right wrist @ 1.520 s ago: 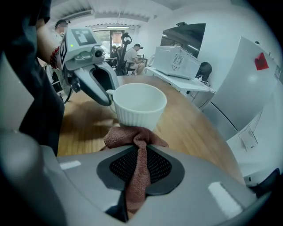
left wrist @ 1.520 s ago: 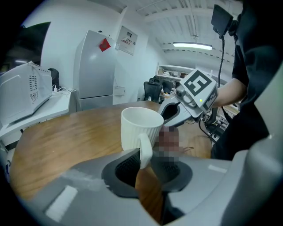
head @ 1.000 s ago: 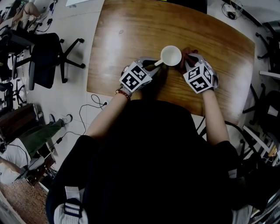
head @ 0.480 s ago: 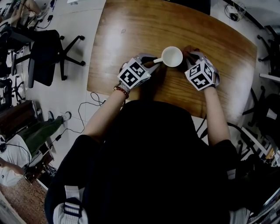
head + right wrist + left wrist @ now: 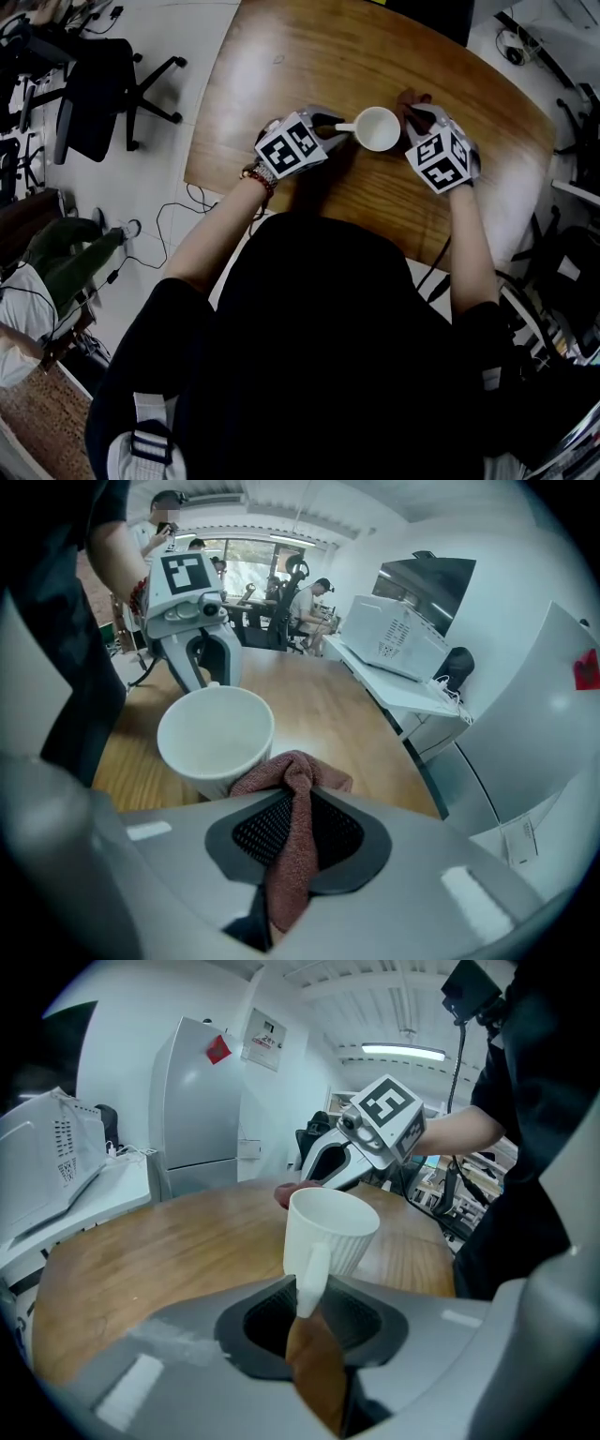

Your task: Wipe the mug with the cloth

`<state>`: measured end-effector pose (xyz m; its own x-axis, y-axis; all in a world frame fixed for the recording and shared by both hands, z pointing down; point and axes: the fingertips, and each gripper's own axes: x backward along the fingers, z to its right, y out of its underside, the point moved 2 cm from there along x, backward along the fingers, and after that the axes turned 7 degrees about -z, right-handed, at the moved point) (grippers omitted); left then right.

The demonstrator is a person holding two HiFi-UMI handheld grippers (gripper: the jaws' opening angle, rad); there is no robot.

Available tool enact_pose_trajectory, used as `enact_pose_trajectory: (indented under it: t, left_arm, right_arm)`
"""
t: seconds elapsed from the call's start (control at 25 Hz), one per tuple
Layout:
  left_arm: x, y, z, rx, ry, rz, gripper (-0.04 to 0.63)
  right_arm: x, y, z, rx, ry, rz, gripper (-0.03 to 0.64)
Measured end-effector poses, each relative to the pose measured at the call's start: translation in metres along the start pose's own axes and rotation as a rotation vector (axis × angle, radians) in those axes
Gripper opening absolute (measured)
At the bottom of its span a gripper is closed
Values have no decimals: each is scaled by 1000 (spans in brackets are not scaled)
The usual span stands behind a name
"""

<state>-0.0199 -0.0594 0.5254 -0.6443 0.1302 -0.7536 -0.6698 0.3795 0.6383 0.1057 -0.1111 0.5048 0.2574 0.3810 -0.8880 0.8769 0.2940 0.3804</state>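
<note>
A white ribbed mug (image 5: 378, 128) is over the wooden table (image 5: 309, 66) between the two grippers. My left gripper (image 5: 330, 125) is shut on its handle (image 5: 311, 1279), and the mug (image 5: 330, 1232) stands just beyond the jaws. From the right, my right gripper (image 5: 419, 114) is shut on a reddish-brown cloth (image 5: 410, 99). The bunched cloth (image 5: 292, 827) sticks out past the jaws and touches the mug's outer wall (image 5: 216, 738). The mug's base is hidden behind the grippers.
A black office chair (image 5: 98, 94) and loose cables (image 5: 187, 202) are on the floor left of the table. A seated person (image 5: 47, 272) is at lower left. A white cabinet (image 5: 202, 1101) and a white appliance (image 5: 398, 635) stand beyond the table's far edge.
The mug's handle has swung from down-left to straight left with the left gripper. The right gripper and cloth stay against the mug's right side. The head view has shifted slightly.
</note>
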Motion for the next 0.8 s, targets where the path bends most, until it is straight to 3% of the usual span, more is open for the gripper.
enact_pose_trajectory:
  t: [0.2, 0.64, 0.8]
  left_arm:
    - [-6, 0, -14, -5, -22, -20, 81]
    - [-12, -14, -42, 1, -88, 30, 64]
    - [-17, -22, -36, -39, -55, 40, 61]
  right_arm:
    - [-19, 4, -9, 31, -52, -30, 52]
    - [-14, 18, -38, 84, -191, -33, 51]
    - [0, 22, -33, 11, -200, 12, 51]
